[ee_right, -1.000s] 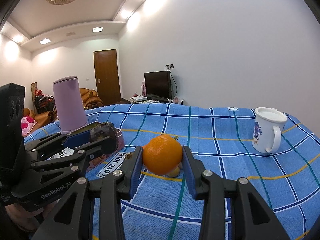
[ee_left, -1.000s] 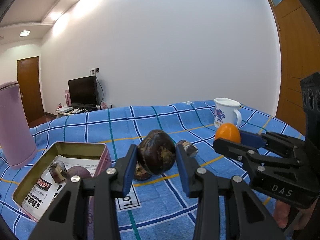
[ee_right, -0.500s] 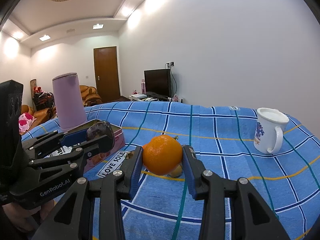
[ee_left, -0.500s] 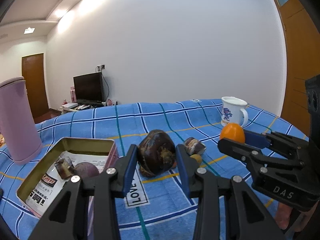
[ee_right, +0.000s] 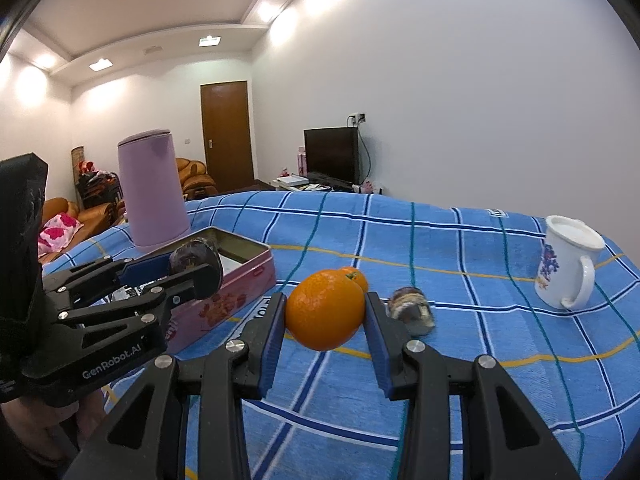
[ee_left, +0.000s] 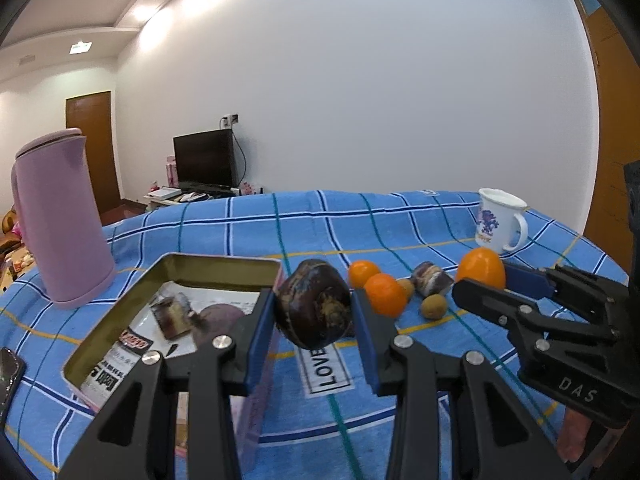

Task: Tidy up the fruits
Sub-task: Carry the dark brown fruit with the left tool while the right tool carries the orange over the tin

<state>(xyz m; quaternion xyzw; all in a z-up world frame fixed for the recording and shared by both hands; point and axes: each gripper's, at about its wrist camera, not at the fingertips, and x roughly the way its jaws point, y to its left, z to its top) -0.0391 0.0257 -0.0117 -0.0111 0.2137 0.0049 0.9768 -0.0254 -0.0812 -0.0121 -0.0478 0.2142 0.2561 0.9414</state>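
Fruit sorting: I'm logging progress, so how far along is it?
Partly done. The pink tin already holds one dark purple fruit. In hand: the left gripper clamps a dark fruit beside the tin, and the right gripper clamps an orange. Left on the blue cloth: two small oranges, two brown fruits and one mottled fruit.

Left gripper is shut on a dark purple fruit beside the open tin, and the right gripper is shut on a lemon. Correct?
Not quite. The right gripper is shut on an orange, not a lemon, as the right wrist view shows. The rest holds: the left gripper is shut on the dark purple fruit beside the open tin.
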